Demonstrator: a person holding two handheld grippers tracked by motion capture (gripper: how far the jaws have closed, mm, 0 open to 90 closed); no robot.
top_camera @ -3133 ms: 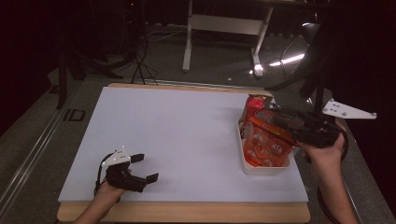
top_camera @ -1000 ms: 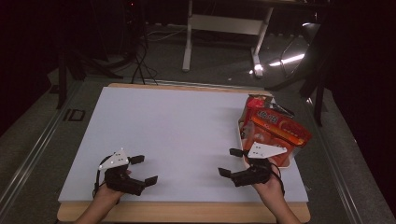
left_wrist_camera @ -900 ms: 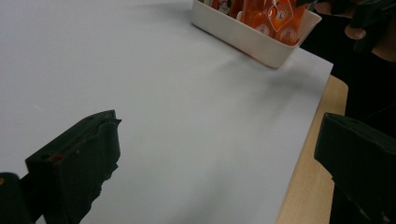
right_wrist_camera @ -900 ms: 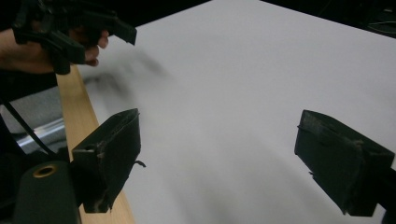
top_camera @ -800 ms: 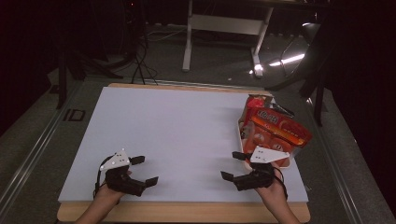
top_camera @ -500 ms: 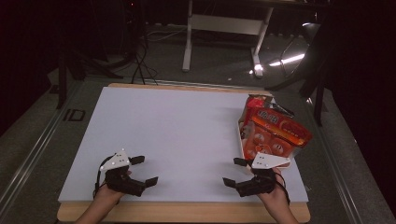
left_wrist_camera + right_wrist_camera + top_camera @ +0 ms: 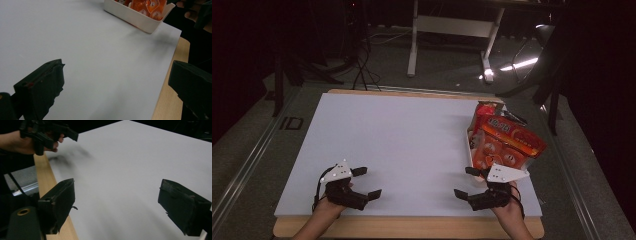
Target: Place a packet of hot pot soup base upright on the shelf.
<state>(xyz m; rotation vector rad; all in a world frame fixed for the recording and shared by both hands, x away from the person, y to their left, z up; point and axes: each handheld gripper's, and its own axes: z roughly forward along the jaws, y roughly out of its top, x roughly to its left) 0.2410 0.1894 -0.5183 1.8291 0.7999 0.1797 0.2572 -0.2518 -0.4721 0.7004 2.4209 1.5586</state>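
Below, both grippers rest near the front edge of the white board (image 7: 412, 145). Left gripper (image 7: 364, 183), jaws spread wide and empty, lies at the board's front left; right gripper (image 7: 468, 183), likewise wide and empty, lies just before the white tray (image 7: 468, 150) of orange snack packets (image 7: 504, 142).

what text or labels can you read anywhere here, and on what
"ID" – white letters on the grey floor left of the table.
Orange snack bag atop the white bin: printed lettering, too blurred to read.
Orange packets in the bin: small marks, too small to read.
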